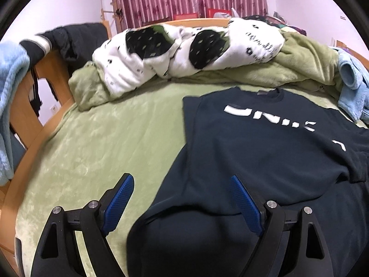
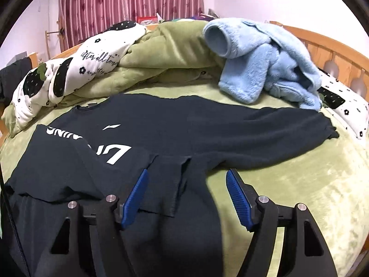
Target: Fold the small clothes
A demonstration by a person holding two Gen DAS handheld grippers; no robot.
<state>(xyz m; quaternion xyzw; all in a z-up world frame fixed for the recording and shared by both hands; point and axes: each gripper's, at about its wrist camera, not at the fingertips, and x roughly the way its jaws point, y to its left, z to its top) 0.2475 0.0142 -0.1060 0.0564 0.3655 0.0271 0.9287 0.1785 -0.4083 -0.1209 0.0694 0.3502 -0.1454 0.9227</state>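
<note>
1. We see our dark sweatshirt lying flat on the green bed blanket, in the middle of the frame.
2. Our left gripper is spread wide, holding nothing.
3. Our right gripper is spread wide too, above a folded-in sleeve cuff.
4. A fluffy blue top sits at the upper right.

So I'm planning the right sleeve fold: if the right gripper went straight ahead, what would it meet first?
Probably the dark sweatshirt: the open right gripper points at the folded-over cuff, the outstretched sleeve beyond. Its height above the fabric is unclear.
</note>
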